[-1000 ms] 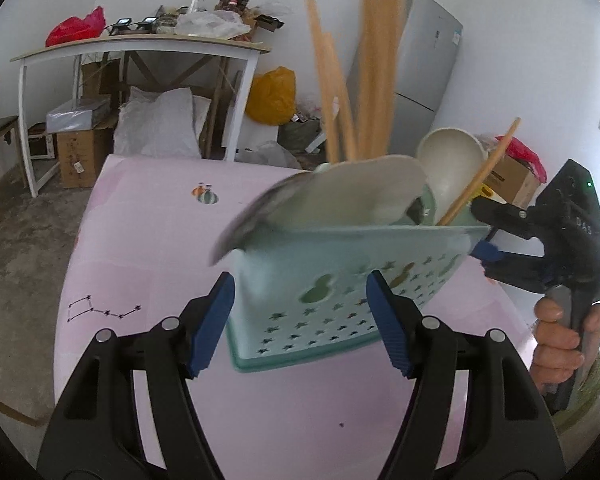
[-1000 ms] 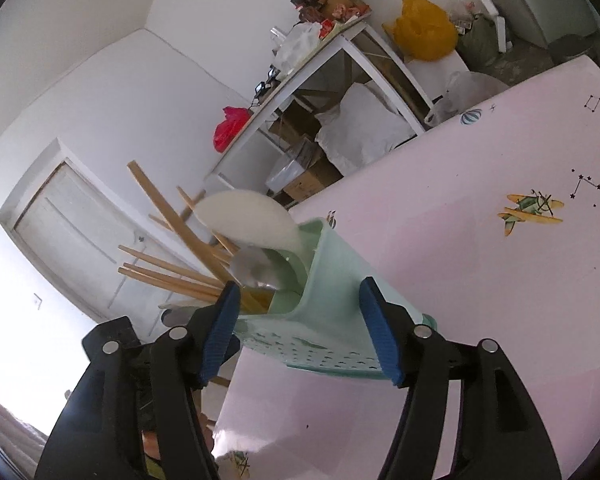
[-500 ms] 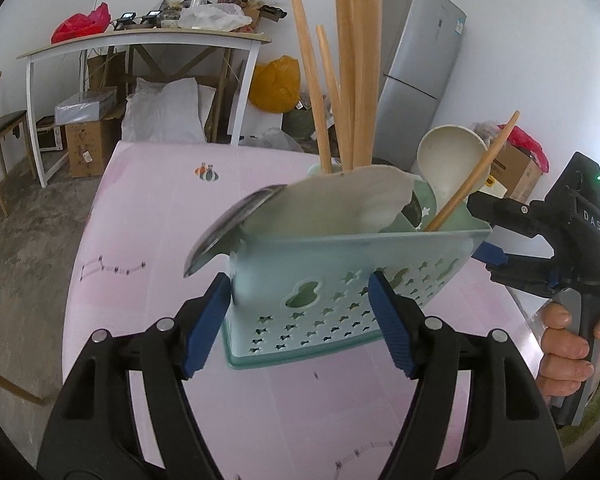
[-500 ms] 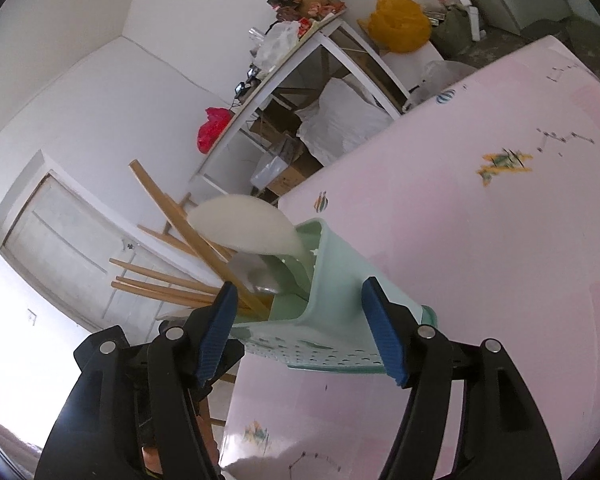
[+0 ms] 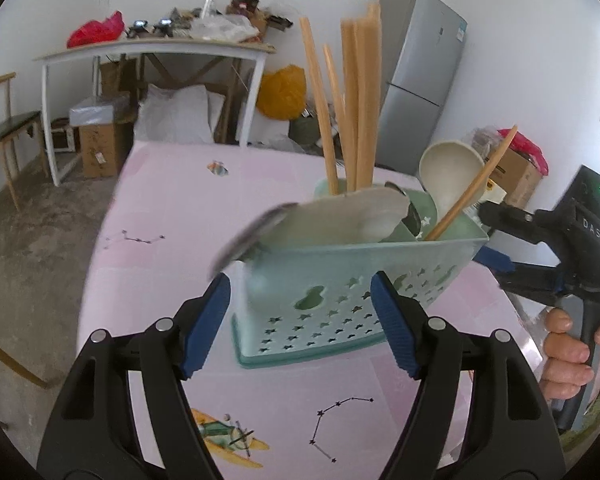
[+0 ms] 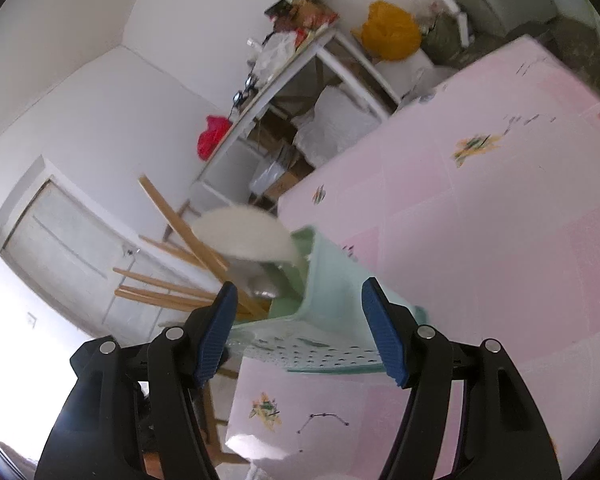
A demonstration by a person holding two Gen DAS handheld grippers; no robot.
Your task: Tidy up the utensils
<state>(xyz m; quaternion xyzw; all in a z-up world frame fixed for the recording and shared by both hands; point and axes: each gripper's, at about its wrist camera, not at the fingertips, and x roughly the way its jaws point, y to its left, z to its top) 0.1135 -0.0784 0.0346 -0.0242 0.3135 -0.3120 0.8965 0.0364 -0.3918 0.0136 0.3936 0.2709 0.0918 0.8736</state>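
Blue-padded left hand-held gripper wide open, straddling utensil caddy

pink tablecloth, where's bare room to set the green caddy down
Free: the wide pink tablecloth stretch left of and behind the green caddy, out to the balloon print. Also the near strip by the constellation print. Crowded: the caddy's right end, where the right tongs reach in.

You see a mint utensil caddy tilted on the pink table | wooden chopsticks upright inside | cream spoon, pale spatula leaning out
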